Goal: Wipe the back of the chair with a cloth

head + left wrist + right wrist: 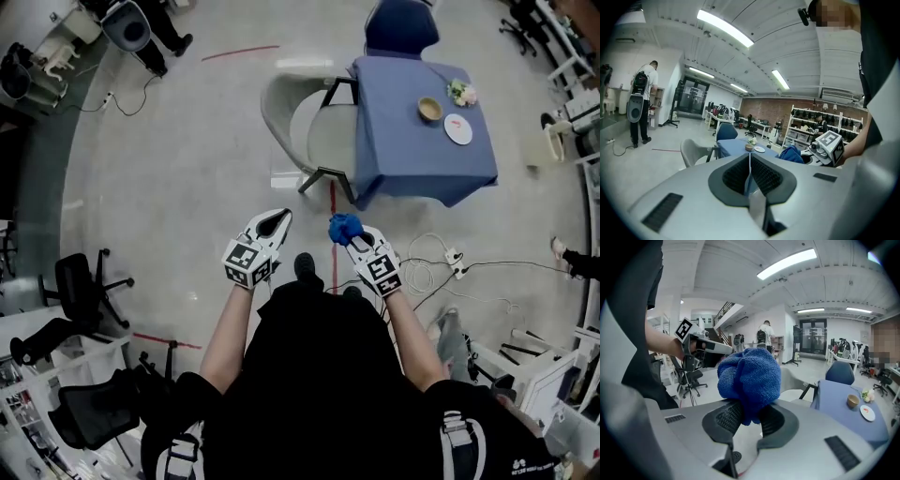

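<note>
1. Both forearms reach forward. The left gripper (278, 219) has its jaws pressed together with nothing between them.
2. Right gripper (354, 240) jaws pinch one blue cloth (343, 227), which is bunched.
3. One beige chair (281, 117) stands at 12 o'clock, well apart from the cloth, beside the blue tabletop (403, 141).

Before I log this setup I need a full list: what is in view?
chair: one, off-white, at the table's left side
table: one, blue cover, ahead of the person
blue chair: one, beyond the table
bowl: one, tan, on the table
plate: one, white, beside the bowl
flowers: one bunch, pale, on the table
office chairs: two, black, floor at left
cables: several, white and black, floor at right
cloth: one, blue, bunched in the right gripper
left gripper: one, white, shut, empty
right gripper: one, white, shut on the cloth
</note>
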A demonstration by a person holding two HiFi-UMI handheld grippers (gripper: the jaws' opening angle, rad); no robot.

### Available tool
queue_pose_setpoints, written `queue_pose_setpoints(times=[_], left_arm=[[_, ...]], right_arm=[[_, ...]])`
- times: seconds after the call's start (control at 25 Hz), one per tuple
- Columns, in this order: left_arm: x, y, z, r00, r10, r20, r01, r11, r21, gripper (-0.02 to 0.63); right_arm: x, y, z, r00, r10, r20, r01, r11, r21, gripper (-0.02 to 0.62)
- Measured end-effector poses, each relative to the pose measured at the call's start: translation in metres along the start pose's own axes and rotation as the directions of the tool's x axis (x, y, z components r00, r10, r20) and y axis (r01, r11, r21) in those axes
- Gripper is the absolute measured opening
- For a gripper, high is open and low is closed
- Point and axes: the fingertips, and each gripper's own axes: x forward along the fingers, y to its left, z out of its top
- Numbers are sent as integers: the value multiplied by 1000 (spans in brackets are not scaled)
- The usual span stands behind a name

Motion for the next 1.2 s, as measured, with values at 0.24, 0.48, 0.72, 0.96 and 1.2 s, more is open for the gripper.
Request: queue_pose_setpoints(times=[0.24,0.48,0.72,0.96,1.2], left_arm=[[3,55,14,999,-45,-7,45,999,15,31],[6,82,15,998,-62,-15,62,998,5,31],[5,93,12,999,-53,-10,53,999,-4,31],[7,112,16,1000,-16,-5,16,1000,-11,31],[24,138,23,999,49,-3,-49,998,-25,31]], right_arm=[[38,-4,22,998,-67,-2,67,997,37,97],[57,-8,33,995,-98,-14,98,994,37,97],[62,-19,33,993,-112,-22,113,993,44,97],[76,-37,39,995,-99,-24,100,995,23,97],[108,-66,49,999,-36,-24,36,999,-7,97]])
